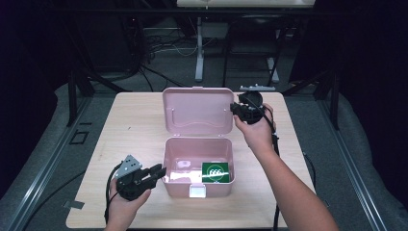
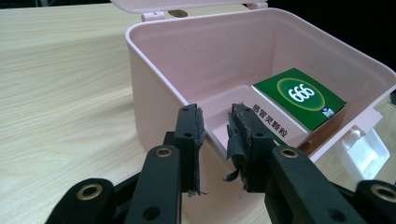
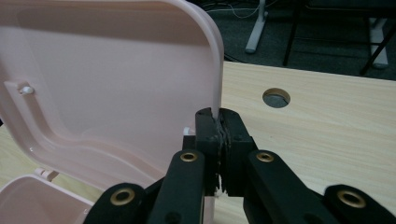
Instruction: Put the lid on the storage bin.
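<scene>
The lid [image 3: 116,84] of the pink box [image 1: 198,185] is pinched right at its edge by the right gripper [image 3: 219,122], jaws squeezed tight on the thin plastic. The left gripper [image 2: 215,128] is held slightly parted astride the box's near wall, nothing clamped as far as can be seen. A green packet [image 2: 299,95] is lying inside the box, on the table [image 1: 134,130]. Probably the lid could be slipped out of that tiny bite and dropped shut, or the box dragged if the wall isn't braced
</scene>
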`<state>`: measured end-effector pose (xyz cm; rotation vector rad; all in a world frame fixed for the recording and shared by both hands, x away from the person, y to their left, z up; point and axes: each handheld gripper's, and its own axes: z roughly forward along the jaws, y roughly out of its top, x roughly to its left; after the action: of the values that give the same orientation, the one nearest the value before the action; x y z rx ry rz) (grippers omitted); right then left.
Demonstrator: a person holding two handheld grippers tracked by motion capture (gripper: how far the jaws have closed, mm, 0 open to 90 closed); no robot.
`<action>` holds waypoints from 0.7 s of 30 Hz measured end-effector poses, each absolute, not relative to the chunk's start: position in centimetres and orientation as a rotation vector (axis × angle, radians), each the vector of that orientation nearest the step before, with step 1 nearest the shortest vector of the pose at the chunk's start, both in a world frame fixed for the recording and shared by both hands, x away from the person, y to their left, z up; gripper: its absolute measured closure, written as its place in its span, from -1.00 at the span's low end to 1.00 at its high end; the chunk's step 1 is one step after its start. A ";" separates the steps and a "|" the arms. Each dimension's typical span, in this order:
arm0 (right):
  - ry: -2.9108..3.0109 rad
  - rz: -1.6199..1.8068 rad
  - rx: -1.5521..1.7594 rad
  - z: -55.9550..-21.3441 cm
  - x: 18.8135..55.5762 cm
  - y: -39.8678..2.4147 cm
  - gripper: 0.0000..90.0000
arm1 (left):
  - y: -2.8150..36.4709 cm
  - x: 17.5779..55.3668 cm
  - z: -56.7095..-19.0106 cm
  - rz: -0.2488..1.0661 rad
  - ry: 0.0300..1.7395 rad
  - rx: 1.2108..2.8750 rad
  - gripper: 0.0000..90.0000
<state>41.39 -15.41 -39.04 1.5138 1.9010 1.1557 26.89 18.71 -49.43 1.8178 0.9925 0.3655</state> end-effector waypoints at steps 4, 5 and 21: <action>1.901 1.175 1.495 -39.0 40.7 -15.6 0.95 | 18.7 26.9 -49.4 0.368 0.998 1.823 0.62; 1.903 1.176 1.485 -38.9 40.5 -15.6 0.95 | 18.7 26.9 -49.4 0.368 0.997 1.823 0.63; 1.912 1.181 1.390 -38.8 37.9 -15.7 0.94 | 18.7 26.9 -49.5 0.364 0.996 1.812 0.62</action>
<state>37.85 -15.73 -38.82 1.3896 1.9122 1.1807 26.86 18.70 -49.46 1.8123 0.9963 0.3645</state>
